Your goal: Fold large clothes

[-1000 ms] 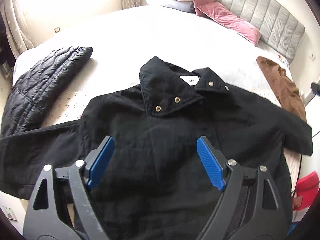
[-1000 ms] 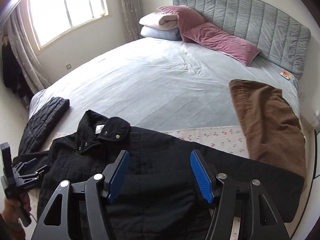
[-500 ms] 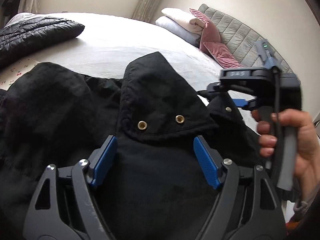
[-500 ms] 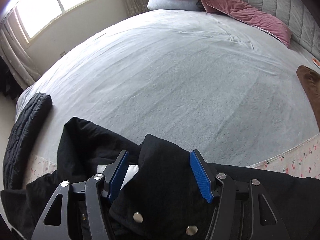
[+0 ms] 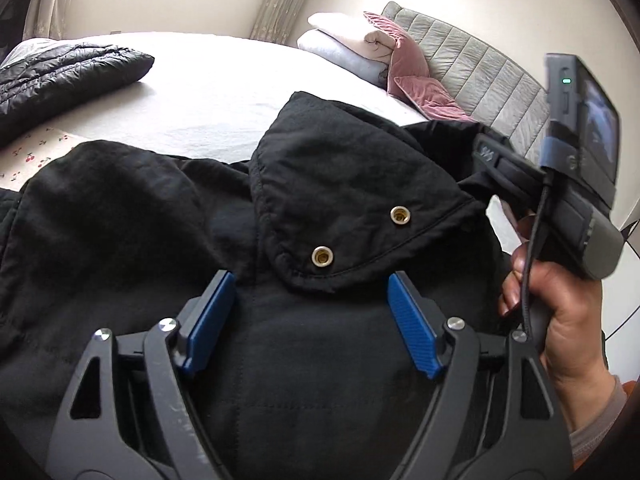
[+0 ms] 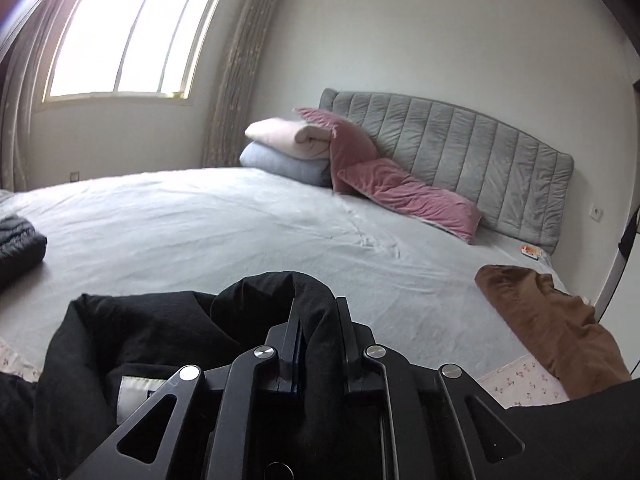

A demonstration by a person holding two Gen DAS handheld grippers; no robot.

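Note:
A black jacket (image 5: 168,216) with brass snaps lies spread on the bed, its collar flap (image 5: 344,176) facing me. My left gripper (image 5: 310,300) is open, its blue pads either side of the fabric just below the collar flap, just above it. My right gripper (image 6: 316,324) is shut on the jacket's right collar (image 6: 280,292), pinching a fold between the jaws. It also shows at the right in the left wrist view (image 5: 504,176), held by a hand. A white label (image 6: 134,394) shows inside the neck.
A black quilted garment (image 5: 60,76) lies at the bed's left. A brown garment (image 6: 548,320) lies at the right. Pink pillows (image 6: 404,192) and folded blankets (image 6: 284,148) sit by the grey headboard (image 6: 460,144). The grey sheet (image 6: 200,224) stretches beyond the jacket.
My right gripper has shut on the right collar. My left gripper has moved a little closer to the collar flap and stays open.

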